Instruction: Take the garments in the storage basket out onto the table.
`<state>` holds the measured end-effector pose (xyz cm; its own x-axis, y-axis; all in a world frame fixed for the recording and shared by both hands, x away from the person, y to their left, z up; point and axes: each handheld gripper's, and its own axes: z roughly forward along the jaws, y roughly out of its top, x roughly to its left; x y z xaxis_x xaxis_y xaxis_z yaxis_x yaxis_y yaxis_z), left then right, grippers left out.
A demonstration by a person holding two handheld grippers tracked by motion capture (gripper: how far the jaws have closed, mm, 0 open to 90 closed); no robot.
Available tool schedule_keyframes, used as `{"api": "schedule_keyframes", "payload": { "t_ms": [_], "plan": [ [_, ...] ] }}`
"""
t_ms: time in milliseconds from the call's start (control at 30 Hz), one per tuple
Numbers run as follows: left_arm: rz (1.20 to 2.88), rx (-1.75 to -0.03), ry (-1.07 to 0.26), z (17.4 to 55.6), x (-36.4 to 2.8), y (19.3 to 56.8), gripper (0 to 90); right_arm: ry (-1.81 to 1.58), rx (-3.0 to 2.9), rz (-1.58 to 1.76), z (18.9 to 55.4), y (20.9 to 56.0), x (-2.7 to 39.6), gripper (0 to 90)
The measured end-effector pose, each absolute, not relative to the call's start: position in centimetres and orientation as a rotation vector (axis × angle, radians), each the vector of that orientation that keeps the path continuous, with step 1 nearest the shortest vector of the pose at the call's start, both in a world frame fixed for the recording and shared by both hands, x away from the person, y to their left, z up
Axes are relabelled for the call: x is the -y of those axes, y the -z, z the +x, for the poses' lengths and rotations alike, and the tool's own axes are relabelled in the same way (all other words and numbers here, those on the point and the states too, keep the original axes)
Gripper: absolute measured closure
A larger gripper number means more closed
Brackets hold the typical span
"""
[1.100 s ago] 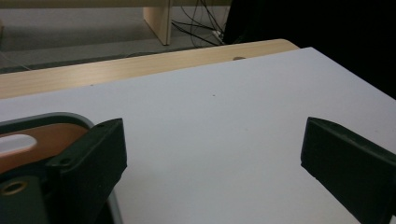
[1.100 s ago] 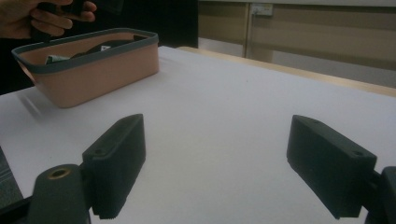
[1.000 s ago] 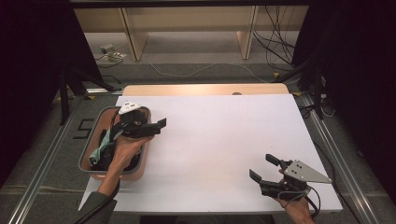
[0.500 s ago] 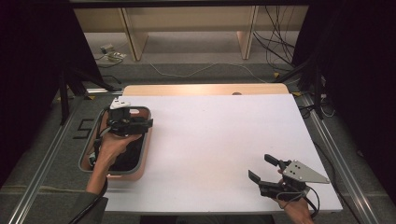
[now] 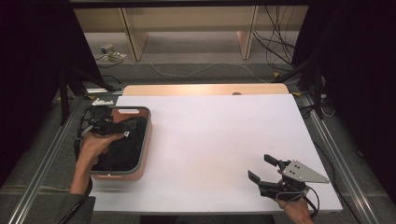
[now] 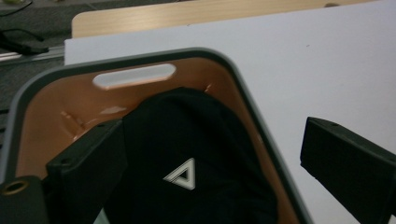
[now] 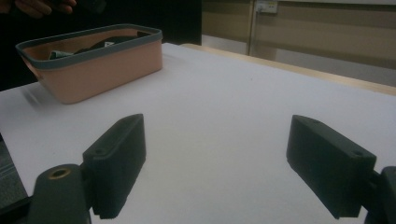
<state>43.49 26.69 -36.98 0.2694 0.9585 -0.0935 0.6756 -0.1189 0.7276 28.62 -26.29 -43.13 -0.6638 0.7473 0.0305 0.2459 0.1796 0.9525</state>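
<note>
A pink basket (image 5: 146, 140) with a grey rim stands at the table's left side. A black cloth (image 5: 122, 148) with a white triangle logo (image 6: 181, 174) lies in it. My left gripper (image 5: 109, 127) hovers over the basket's back left part, open and holding nothing. In the left gripper view its jaws stand wide apart on either side of the cloth (image 6: 187, 135), one over the basket's inside and one past its rim (image 6: 247, 95). My right gripper (image 5: 262, 169) rests open near the front right edge, with only bare table between its jaws.
The white table top (image 5: 219, 135) stretches between basket and right gripper. In the right gripper view the basket (image 7: 102, 65) stands far off at the left. A wooden board (image 5: 201, 89) lies along the back edge, with cables on the floor behind it.
My left gripper has moved leftward and back across the basket. The right gripper has stayed in place, still open.
</note>
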Motion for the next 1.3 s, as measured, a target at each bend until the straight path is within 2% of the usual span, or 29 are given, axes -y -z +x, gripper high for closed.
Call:
{"api": "schedule_keyframes", "payload": {
  "t_ms": [400,667,1300],
  "plan": [
    [1.962,-1.648,-0.428,44.2,-28.0,38.8,0.2,-1.495,-2.020,0.927,28.6,43.2,26.3,20.6],
    [2.062,-1.728,-0.379,45.0,-27.8,40.9,0.0,-1.495,-2.023,0.927,28.7,43.2,26.2,20.7],
    [2.187,-1.792,-0.223,45.8,-27.1,44.1,0.0,-1.495,-2.038,0.917,28.8,43.3,26.1,21.0]
  ]
}}
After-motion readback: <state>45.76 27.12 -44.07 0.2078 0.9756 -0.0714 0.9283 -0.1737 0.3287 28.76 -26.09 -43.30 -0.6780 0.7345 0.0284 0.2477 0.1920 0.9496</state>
